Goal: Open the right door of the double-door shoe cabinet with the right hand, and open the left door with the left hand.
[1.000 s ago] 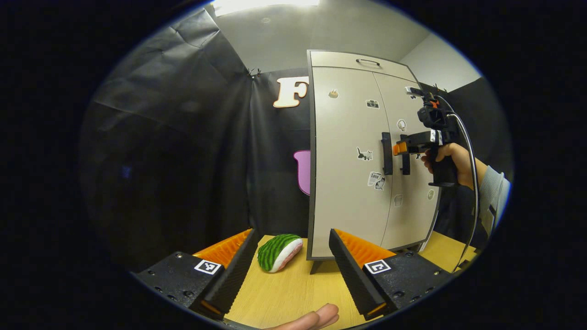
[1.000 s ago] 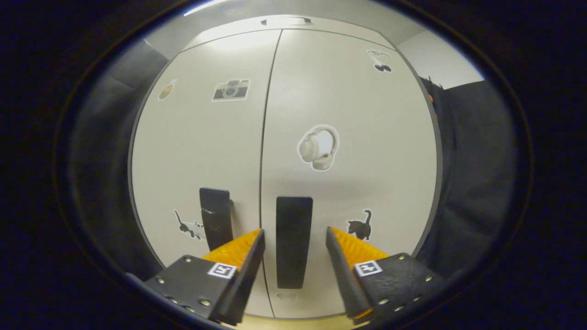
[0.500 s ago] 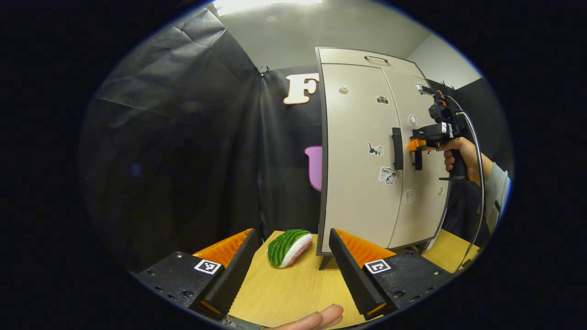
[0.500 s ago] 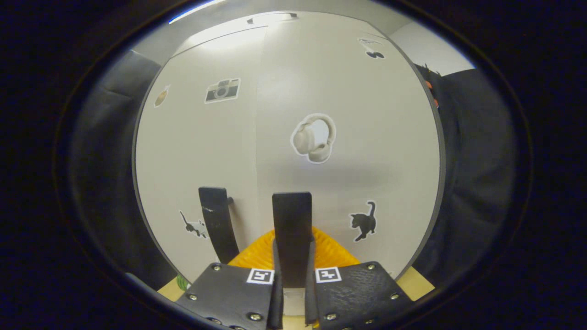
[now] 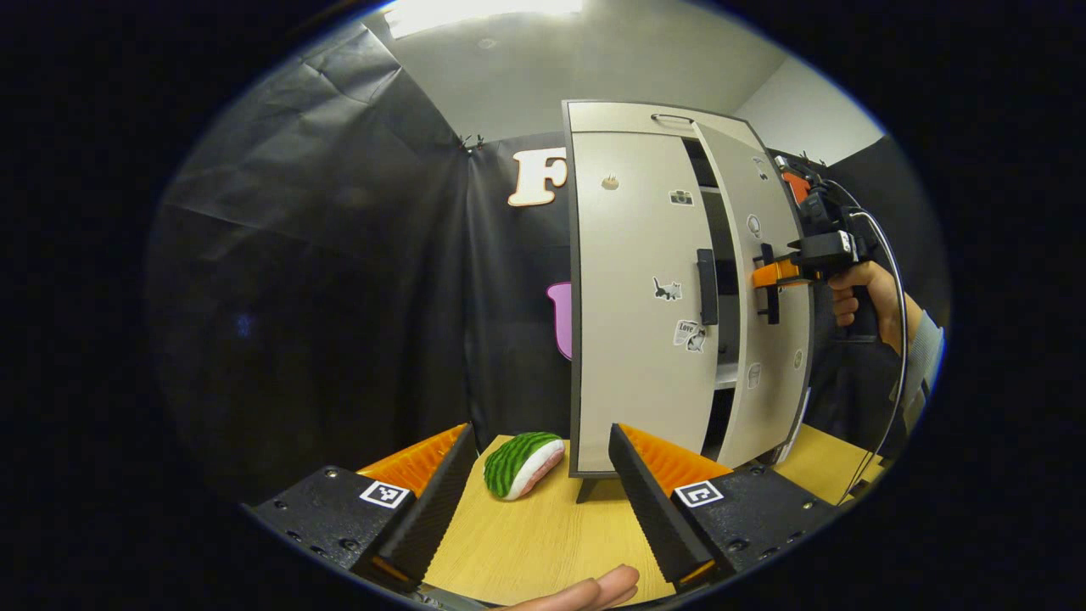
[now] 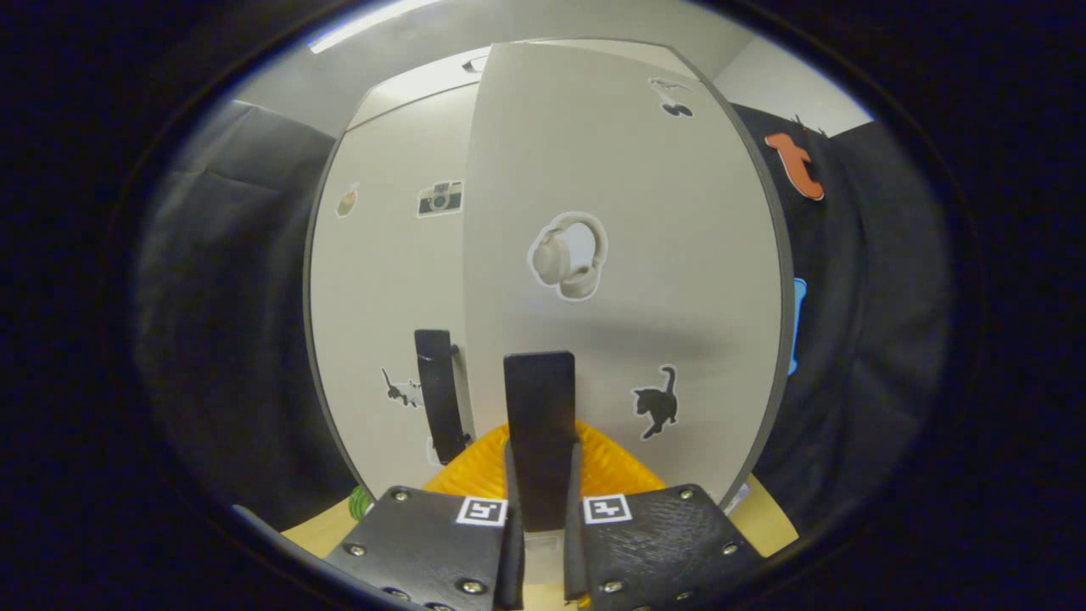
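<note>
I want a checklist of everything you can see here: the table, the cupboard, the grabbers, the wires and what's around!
Surface: light wooden table, mostly bare.
Job's things: shoe cabinet stands on the table. Right door is partly open, shelves showing in the gap. Left door is shut, its left handle untouched.
Clutter: watermelon-slice toy lies beside the cabinet's foot.
Grippers: right gripper is shut on the right handle; left gripper is open, holding nothing, low over the table.
Cables: a cable loops down from the right gripper past the hand.
Surroundings: black cloth booth walls, pale ceiling.
</note>
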Action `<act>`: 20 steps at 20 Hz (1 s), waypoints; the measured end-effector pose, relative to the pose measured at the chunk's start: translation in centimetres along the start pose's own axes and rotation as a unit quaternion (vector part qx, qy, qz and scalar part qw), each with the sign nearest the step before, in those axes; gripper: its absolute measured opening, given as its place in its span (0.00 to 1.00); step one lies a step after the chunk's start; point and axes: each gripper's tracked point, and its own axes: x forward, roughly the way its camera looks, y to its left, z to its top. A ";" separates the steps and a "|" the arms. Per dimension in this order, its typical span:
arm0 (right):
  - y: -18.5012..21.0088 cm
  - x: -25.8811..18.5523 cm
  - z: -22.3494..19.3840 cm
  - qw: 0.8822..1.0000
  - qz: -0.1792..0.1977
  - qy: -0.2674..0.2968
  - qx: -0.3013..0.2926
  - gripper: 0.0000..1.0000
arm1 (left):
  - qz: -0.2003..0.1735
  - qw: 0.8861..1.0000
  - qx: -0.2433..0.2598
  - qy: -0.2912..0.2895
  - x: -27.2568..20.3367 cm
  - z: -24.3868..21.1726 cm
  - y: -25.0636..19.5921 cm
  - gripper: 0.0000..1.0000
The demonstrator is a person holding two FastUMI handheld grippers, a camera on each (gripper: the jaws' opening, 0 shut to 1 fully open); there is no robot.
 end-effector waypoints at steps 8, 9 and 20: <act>-2.6 -4.6 0.1 0.999 0.033 -0.003 -0.005 0.18 | -0.035 0.999 -0.006 0.010 -0.5 -0.1 -4.5 0.98; -2.8 -5.1 0.1 0.999 0.036 -0.004 -0.008 0.18 | -0.037 0.999 -0.003 0.011 -0.5 -0.3 -4.8 0.98; -7.4 -9.6 0.2 0.999 0.038 -0.011 -0.006 0.18 | -0.058 0.998 -0.002 0.019 0.0 -1.4 -7.2 0.98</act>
